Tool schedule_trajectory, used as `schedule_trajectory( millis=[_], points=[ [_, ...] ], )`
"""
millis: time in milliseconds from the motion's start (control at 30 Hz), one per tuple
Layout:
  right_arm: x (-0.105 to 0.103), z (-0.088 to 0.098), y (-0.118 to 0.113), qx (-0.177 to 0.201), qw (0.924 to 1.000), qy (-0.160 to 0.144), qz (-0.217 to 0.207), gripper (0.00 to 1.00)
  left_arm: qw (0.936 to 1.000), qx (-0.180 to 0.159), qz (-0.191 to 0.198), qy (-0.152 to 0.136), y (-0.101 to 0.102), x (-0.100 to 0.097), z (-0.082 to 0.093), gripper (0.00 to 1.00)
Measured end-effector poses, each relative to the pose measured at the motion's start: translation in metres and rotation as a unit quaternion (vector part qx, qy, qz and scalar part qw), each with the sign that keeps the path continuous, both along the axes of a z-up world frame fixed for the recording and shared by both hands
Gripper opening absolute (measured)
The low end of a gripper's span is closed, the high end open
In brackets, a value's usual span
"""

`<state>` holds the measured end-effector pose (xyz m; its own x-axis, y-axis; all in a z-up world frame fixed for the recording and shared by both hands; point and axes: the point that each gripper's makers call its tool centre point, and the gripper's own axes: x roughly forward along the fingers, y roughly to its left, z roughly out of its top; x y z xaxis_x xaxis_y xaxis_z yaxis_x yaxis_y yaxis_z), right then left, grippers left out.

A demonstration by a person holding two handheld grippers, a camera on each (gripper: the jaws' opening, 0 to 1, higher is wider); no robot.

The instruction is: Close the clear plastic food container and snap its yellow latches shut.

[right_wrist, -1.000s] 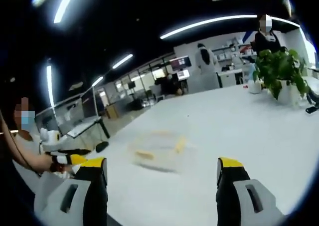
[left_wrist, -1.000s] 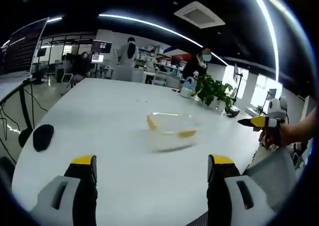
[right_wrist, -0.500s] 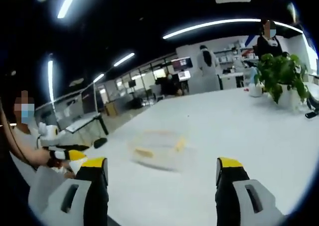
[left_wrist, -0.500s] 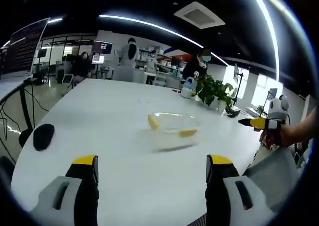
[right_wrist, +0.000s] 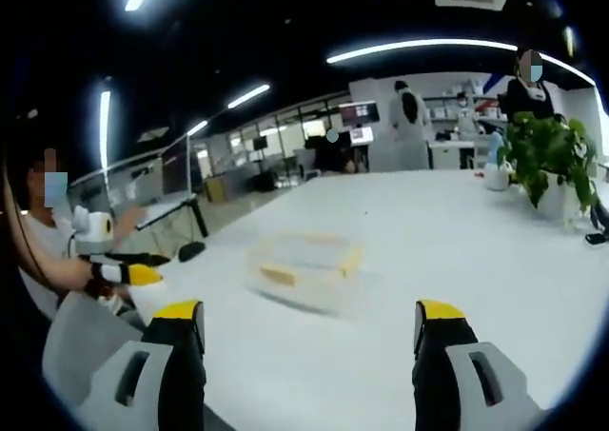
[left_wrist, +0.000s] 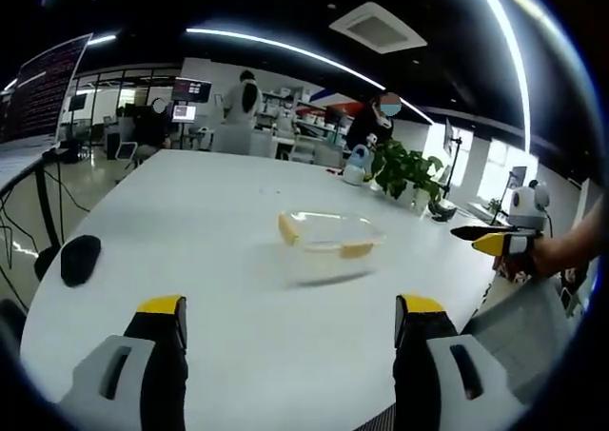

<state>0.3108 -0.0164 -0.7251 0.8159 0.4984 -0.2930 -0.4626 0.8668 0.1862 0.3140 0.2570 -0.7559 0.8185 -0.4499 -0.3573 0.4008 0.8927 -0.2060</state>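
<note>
A clear plastic food container [left_wrist: 327, 243] with yellow latches [left_wrist: 288, 228] sits on the white table [left_wrist: 190, 222], well ahead of my left gripper [left_wrist: 288, 323], whose jaws stand wide apart with nothing between them. In the right gripper view the container [right_wrist: 306, 264] lies ahead of my right gripper [right_wrist: 309, 328], also open and empty. The right gripper's yellow tip [left_wrist: 495, 242] enters the left gripper view from the right, held by a person's hand. The left gripper's yellow tip [right_wrist: 141, 275] enters the right gripper view from the left.
A black object [left_wrist: 78, 259] lies near the table's left edge. A potted plant [left_wrist: 404, 172] and a small blue-white item [left_wrist: 358, 167] stand at the far end. People stand beyond the table. A small white robot figure [left_wrist: 524, 205] is at the right.
The right gripper view has swung a little, so the container sits slightly higher and more central. The right gripper's tip has dropped a bit in the left gripper view. The container has not moved.
</note>
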Motion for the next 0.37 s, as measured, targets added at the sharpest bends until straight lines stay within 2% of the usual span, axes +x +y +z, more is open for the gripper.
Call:
schedule_trajectory(
  millis=[367],
  points=[
    [0.0002,-0.008,-0.0023,-0.017,0.9998,0.014,-0.003,0.91,0.9999,0.003,-0.01,0.009,-0.0039,-0.0015,-0.0033,0.9]
  ],
)
